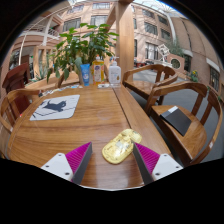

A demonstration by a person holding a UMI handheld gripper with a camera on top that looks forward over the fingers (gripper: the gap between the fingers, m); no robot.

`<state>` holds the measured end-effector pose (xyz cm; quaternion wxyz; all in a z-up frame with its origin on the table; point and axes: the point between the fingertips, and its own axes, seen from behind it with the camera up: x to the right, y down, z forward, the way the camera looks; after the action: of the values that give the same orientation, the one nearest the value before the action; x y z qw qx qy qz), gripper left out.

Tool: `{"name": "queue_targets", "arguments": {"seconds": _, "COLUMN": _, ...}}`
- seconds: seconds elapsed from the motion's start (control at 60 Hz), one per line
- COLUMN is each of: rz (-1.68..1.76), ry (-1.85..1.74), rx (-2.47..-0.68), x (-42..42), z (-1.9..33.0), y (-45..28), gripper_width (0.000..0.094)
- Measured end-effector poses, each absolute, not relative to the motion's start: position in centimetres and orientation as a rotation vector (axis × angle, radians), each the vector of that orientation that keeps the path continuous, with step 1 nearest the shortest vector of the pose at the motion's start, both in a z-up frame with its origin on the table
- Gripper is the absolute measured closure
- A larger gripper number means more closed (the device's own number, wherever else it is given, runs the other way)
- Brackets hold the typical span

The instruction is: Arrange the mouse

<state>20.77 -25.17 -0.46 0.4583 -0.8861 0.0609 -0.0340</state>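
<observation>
My gripper [112, 160] hovers low over a wooden table [90, 120], its jaws apart with magenta pads [76, 157] showing on either side. A pale yellow mouse [121, 146] lies on the table between my fingers, with a gap on each side. Beyond it stand a white mat [55, 107], a potted plant [82, 45] and wooden chairs [185, 115].

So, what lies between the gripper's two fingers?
In the gripper view, the yellow mouse lies on the wooden table between the open gripper's fingers, untouched.
</observation>
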Motion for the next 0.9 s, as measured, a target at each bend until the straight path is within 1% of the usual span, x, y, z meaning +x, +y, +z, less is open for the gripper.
{"name": "queue_targets", "arguments": {"seconds": 0.283, "rz": -0.091, "ry": 0.125, "rx": -2.189, "x": 20.6, "z": -1.1, "y": -20.7, "gripper_width": 0.0071}}
{"name": "queue_targets", "arguments": {"seconds": 0.383, "rz": -0.096, "ry": 0.122, "rx": -2.188, "x": 20.7, "z": -1.2, "y": -19.3, "gripper_width": 0.0101}}
{"name": "queue_targets", "arguments": {"seconds": 0.417, "rz": -0.098, "ry": 0.115, "rx": -2.186, "x": 20.6, "z": -1.2, "y": -19.0, "gripper_width": 0.0126}}
{"name": "queue_targets", "arguments": {"seconds": 0.517, "rz": -0.075, "ry": 0.095, "rx": -2.189, "x": 20.0, "z": -1.4, "y": -18.1, "gripper_width": 0.0248}}
{"name": "queue_targets", "arguments": {"seconds": 0.567, "rz": -0.060, "ry": 0.088, "rx": -2.194, "x": 19.7, "z": -1.4, "y": -17.8, "gripper_width": 0.0328}}
{"name": "queue_targets", "arguments": {"seconds": 0.6, "rz": -0.059, "ry": 0.077, "rx": -2.196, "x": 19.7, "z": -1.4, "y": -17.8, "gripper_width": 0.0396}}
{"name": "queue_targets", "arguments": {"seconds": 0.617, "rz": -0.059, "ry": 0.071, "rx": -2.197, "x": 19.7, "z": -1.4, "y": -17.7, "gripper_width": 0.0444}}
{"name": "queue_targets", "arguments": {"seconds": 0.683, "rz": -0.063, "ry": 0.059, "rx": -2.198, "x": 19.6, "z": -1.4, "y": -17.6, "gripper_width": 0.0474}}
{"name": "queue_targets", "arguments": {"seconds": 0.8, "rz": -0.080, "ry": 0.038, "rx": -2.195, "x": 19.5, "z": -1.3, "y": -17.6, "gripper_width": 0.0560}}
{"name": "queue_targets", "arguments": {"seconds": 0.9, "rz": -0.068, "ry": 0.054, "rx": -2.189, "x": 19.5, "z": -1.2, "y": -17.7, "gripper_width": 0.0577}}
